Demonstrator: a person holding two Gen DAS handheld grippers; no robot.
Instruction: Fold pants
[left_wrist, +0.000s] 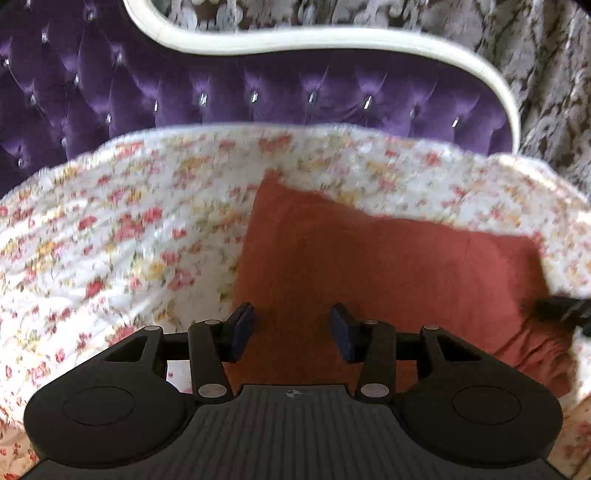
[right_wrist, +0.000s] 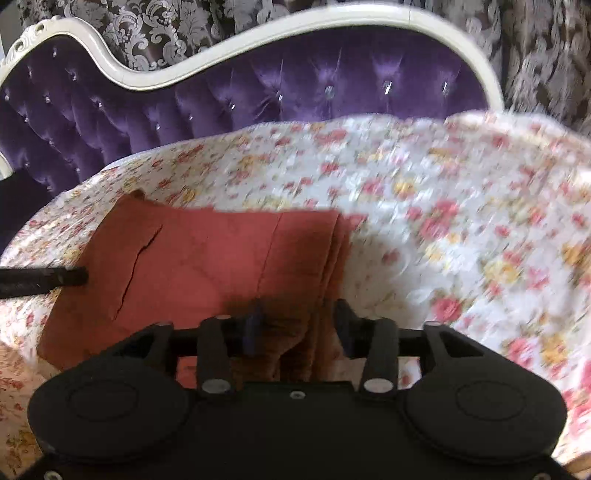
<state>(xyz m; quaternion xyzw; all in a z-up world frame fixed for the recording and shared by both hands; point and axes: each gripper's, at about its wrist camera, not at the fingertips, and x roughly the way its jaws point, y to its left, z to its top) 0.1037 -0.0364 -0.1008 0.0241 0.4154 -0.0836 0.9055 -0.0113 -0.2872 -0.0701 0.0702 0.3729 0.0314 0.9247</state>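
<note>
The rust-red pants (left_wrist: 388, 266) lie folded into a rectangle on the floral bedspread (left_wrist: 110, 240). My left gripper (left_wrist: 291, 328) is open above the pants' near left edge, with nothing between its fingers. In the right wrist view the pants (right_wrist: 207, 266) lie left of centre, with stacked layers along their right edge. My right gripper (right_wrist: 299, 325) is open over that near right corner, and cloth lies between and under its fingers (right_wrist: 255, 325). The right gripper's tip shows at the far right of the left wrist view (left_wrist: 565, 310); the left gripper's tip shows at the left of the right wrist view (right_wrist: 40, 280).
A purple tufted headboard (left_wrist: 221, 92) with a cream frame (left_wrist: 332, 40) rises behind the bed. Patterned curtains (left_wrist: 546, 74) hang beyond it. The bedspread (right_wrist: 461, 221) spreads wide to the right of the pants.
</note>
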